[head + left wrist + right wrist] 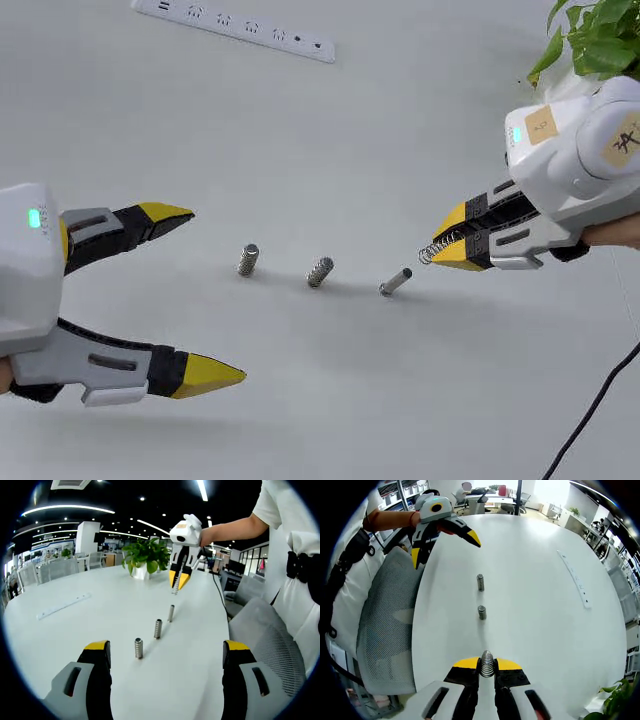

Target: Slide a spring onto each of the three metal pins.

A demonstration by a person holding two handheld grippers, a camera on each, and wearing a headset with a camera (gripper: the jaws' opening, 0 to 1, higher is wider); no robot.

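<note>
White left gripper (216, 294) and right gripper (440, 246) have black, yellow-tipped fingers (160, 212) and green lights

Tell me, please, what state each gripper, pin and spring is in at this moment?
Left gripper: open, holding nothing.
Right gripper: shut on a loose spring.
Pin nearest the left gripper: upright, spring on it.
Middle pin: upright, spring on it.
Pin nearest the right gripper: upright, bare.
Power strip: lying flat, nothing plugged into the sockets that show.

Spring (436, 249) partly hidden between fingers (456, 219), plant (595, 35) cropped at corner
</note>
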